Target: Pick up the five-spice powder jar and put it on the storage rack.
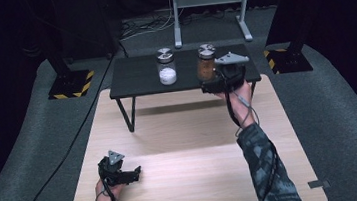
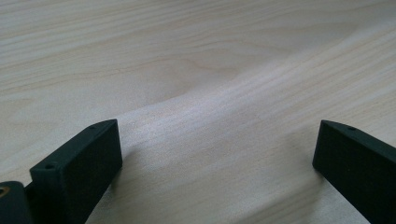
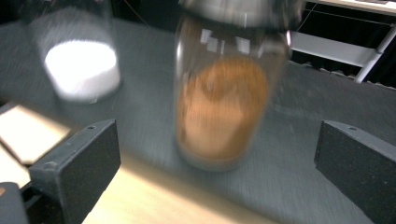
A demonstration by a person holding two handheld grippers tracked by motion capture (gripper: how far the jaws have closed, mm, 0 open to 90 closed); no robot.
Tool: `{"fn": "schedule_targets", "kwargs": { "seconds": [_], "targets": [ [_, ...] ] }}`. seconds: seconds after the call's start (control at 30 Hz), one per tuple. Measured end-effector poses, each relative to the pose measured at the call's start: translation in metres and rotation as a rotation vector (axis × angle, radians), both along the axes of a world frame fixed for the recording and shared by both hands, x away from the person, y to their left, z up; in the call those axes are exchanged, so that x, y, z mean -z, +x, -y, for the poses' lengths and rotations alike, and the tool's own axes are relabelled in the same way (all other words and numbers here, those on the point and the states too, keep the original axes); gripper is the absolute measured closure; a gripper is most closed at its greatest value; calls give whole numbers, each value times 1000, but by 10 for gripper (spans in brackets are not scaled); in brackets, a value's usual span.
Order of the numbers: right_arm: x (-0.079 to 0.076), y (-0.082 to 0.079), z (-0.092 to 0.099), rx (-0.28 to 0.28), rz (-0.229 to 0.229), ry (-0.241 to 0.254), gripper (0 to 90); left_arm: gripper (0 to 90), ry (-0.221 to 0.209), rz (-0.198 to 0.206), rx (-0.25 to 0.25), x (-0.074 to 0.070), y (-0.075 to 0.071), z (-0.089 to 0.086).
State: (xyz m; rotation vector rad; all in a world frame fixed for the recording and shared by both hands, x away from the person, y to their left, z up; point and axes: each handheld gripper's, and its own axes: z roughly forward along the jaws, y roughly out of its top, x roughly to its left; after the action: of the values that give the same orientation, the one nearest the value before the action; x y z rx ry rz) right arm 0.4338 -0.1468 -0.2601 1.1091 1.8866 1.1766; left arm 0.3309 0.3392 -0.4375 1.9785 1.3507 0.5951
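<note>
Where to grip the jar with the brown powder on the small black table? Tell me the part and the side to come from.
Grip the brown jar around its glass body, below the metal lid, probably from the person's side, level with the black table. It stands upright with round, straight walls, and the right gripper already faces it with jaws open wider than the jar. The white jar stands apart to one side.

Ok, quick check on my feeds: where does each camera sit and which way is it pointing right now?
High view: above the person's side, facing forward and down on the wooden floor board and black table; forearms, left gripper, right gripper.
Left gripper view: on the left gripper, facing wood; open jaws.
Right gripper view: on the right gripper, facing the brown jar.
Shared: high and right gripper views show the white jar.
</note>
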Motion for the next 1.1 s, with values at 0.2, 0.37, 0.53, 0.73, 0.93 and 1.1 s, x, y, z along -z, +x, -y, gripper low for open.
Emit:
{"fn": "schedule_targets", "kwargs": {
  "seconds": [0.2, 0.37, 0.53, 0.73, 0.93, 1.1],
  "targets": [
    [33, -47, 20, 7, -8, -14, 0, 10, 1, 1, 0, 0, 0, 0],
    [75, -87, 38, 42, -42, -18, 0, 10, 1, 1, 0, 0, 0, 0],
    [128, -123, 52, 116, -119, -24, 0, 9, 1, 0, -1, 0, 0, 0],
    [171, -153, 61, 203, -211, -40, 0, 9, 1, 1, -1, 0, 0, 1],
    [184, -168, 68, 251, -234, -46, 0, 8, 2, 1, -2, 0, 0, 1],
    [184, -169, 72, 262, -238, -42, 0, 8, 2, 2, -3, 0, 0, 1]
  ]
}}
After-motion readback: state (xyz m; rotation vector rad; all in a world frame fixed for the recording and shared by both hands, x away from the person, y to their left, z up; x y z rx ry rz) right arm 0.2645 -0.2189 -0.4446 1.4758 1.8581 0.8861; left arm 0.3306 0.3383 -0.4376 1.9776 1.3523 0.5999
